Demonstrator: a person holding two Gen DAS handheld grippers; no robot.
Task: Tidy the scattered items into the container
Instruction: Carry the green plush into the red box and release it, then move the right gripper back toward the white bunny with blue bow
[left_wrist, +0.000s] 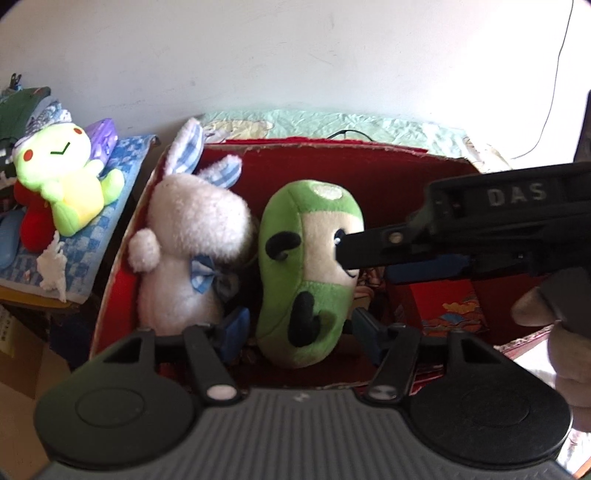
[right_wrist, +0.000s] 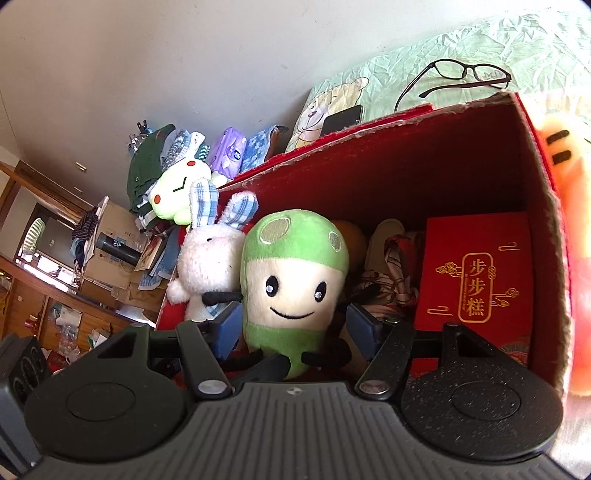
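Sitting on bear-print bedsheet (right_wrist: 424, 79) against white wall (left_wrist: 258, 55): red box (right_wrist: 406, 166).

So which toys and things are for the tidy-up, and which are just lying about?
For the job:
- red box
- green mushroom plush
- white bunny
- left gripper
- right gripper

Lying about:
- glasses
- frog plush
- tissue pack

Inside the red box (right_wrist: 424, 162), the white rabbit (right_wrist: 207, 266) and green mushroom doll (right_wrist: 291, 280) fill the left side, a red gift box (right_wrist: 476, 280) blocks the right, and crumpled cloth (right_wrist: 388, 266) lies low between them.
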